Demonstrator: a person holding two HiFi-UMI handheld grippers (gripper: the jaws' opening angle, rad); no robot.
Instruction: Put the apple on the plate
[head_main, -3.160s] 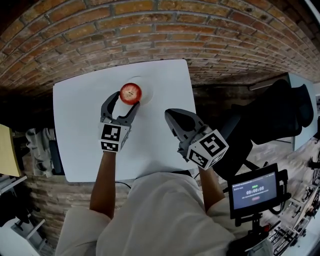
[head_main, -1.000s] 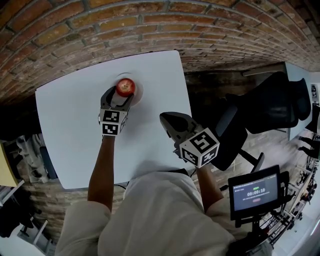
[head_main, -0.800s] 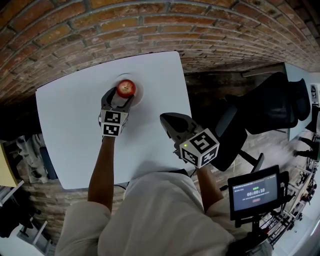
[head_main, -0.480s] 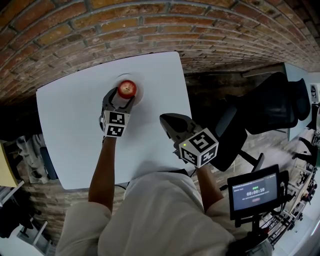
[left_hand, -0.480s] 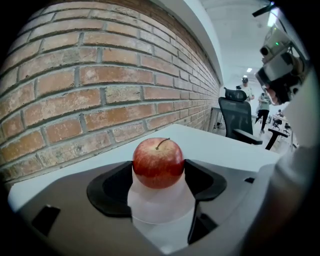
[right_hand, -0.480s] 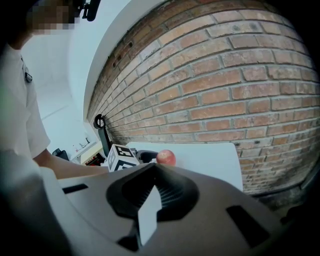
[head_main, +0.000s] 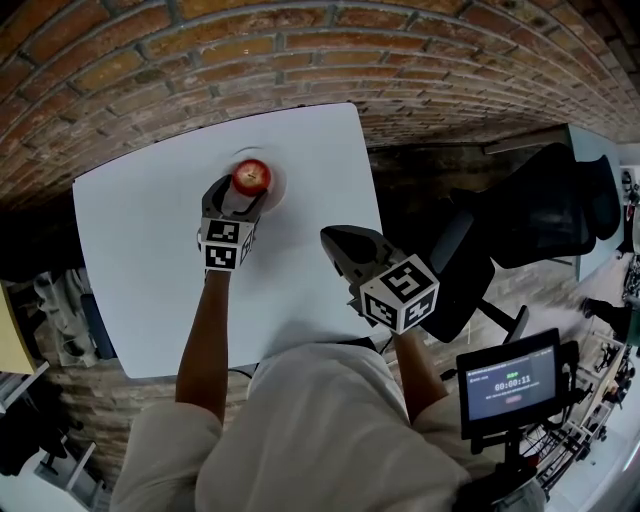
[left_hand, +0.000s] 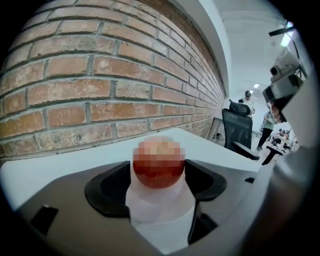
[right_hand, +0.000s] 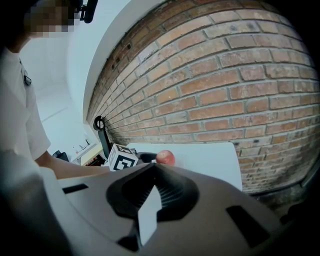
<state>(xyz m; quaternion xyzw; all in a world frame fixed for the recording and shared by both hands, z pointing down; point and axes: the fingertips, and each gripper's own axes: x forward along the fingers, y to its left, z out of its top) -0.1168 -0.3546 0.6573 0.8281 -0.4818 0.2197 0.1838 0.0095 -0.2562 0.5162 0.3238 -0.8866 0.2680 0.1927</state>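
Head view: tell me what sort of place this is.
Probably an office or lab workspace set up for recording: a white table against a brick wall, a black office chair beside it, and a timer screen on a stand.

Most of the plate (head_main: 279, 175) is covered by the apple (head_main: 252, 176) and the jaws of the left hand-held gripper (head_main: 245, 192). Only a sliver of rim shows toward the counter's (head_main: 140, 260) far edge, and I can't tell whether the apple's underside rests on it. In the left gripper view the apple's top is blurred and the white plate melts into the white counter. The counter's near edge runs behind the person's forearm (head_main: 205, 330) and shirt (head_main: 320, 420), and the print on the screen (head_main: 510, 384) is too small to read.
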